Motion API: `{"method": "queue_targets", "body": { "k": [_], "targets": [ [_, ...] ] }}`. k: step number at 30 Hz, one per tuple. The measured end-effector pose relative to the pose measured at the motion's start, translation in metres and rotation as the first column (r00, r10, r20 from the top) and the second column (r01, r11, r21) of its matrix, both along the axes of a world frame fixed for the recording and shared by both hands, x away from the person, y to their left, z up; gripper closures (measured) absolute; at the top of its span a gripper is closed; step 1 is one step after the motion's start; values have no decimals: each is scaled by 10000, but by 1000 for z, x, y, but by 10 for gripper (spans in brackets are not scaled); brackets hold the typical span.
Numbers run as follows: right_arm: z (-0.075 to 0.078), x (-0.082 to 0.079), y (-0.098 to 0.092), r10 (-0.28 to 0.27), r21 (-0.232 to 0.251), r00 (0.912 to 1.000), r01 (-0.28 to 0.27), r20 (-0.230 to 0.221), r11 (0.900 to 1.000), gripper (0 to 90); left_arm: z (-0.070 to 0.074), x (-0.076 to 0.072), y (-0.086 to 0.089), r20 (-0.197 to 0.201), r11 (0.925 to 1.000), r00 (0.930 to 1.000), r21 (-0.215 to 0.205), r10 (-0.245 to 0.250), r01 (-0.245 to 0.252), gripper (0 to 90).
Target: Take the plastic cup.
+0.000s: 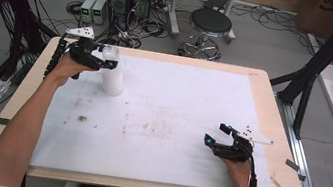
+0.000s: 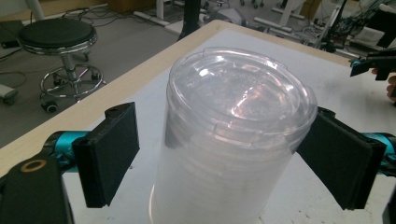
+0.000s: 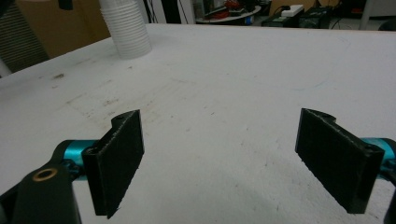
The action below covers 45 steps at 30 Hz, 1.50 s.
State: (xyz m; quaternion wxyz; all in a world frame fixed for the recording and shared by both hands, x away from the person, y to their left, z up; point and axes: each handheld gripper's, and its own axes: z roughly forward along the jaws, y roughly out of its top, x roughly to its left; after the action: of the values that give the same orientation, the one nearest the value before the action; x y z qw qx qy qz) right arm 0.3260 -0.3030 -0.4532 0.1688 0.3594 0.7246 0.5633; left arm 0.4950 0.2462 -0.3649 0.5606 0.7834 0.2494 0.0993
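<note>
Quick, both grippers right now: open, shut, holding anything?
Left gripper: open, jaws on either side of the stack of clear plastic cups, not clamped.
Right gripper: open, empty, above the white table top.

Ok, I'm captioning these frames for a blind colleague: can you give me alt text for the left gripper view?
A stack of translucent plastic cups, bottoms up, stands on a white table between the open black jaws of the left gripper. The jaws sit at either side near its top, the left one apart from it. A black stool stands on the floor behind.
</note>
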Motion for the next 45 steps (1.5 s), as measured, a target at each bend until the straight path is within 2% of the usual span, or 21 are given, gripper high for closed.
{"method": "queue_targets", "body": {
  "k": [15, 28, 34, 45],
  "targets": [
    [0, 0, 0, -7, -16, 10000, 7, -28, 10000, 150, -5, -2, 5, 95, 9998, 9998, -15, 179, -179, 213],
    [0, 1, 1, -21, -81, 10000, 21, -67, 10000, 149, -5, -2, 2, 164, 10000, 9999, -73, -3, 5, 250],
    [0, 1, 1, -29, -60, 10000, 28, -85, 10000, 150, -5, -2, -1, 229, 10000, 9997, -46, -82, 83, 306],
    [0, 1, 1, -6, -72, 10000, 5, -87, 10000, 149, -4, -3, 0, 251, 10000, 9997, 25, -8, 8, 339]
  ]
}}
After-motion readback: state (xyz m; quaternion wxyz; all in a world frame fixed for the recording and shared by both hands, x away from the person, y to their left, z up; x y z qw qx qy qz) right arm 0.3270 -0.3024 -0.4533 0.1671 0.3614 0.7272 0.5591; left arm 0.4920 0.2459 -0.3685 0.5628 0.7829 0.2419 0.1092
